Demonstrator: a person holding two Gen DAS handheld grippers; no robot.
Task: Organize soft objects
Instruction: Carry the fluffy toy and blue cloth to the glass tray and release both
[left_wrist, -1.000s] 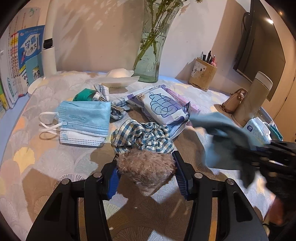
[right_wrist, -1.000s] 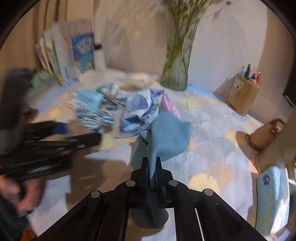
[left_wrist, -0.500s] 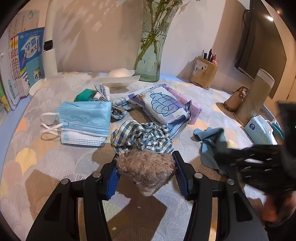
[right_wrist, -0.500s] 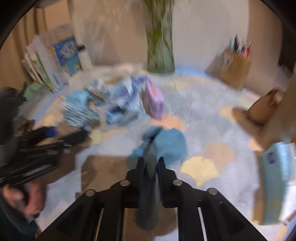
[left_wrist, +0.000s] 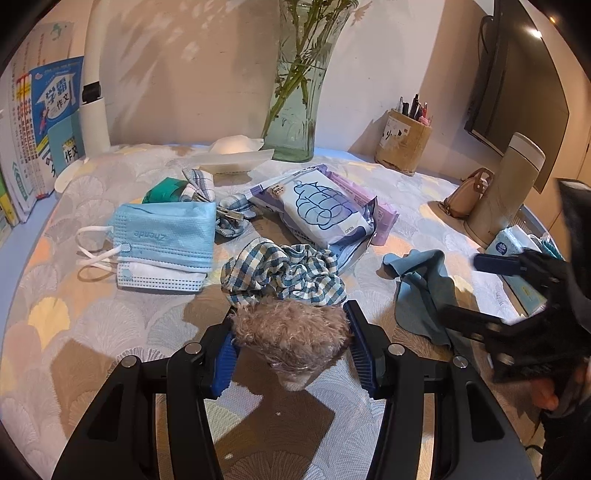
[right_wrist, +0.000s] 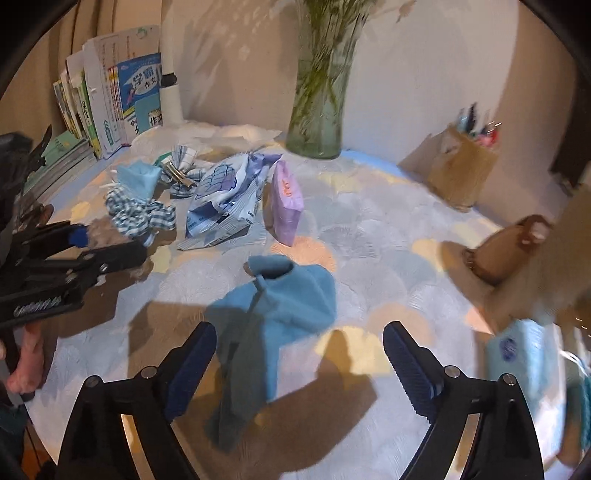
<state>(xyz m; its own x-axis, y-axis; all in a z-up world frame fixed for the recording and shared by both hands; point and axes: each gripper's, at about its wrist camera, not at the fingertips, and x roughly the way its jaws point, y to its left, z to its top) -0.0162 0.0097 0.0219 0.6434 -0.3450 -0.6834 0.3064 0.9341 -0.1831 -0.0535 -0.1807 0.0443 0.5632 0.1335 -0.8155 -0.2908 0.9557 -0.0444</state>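
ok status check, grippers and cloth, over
Left gripper shut on fuzzy brown plush. Right gripper jaws opening, blue cloth lying loose on table between them. Nothing in the way.

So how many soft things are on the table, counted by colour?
Plain blue: 2, the face mask and the blue cloth.
Blue-and-white checked: 2, the checked scrunchie and the checked bow clip.
Tan: 1, the fuzzy scrunchie.
Total: 5

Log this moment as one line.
left gripper: shut on fuzzy scrunchie | right gripper: opening, blue cloth dropped on table
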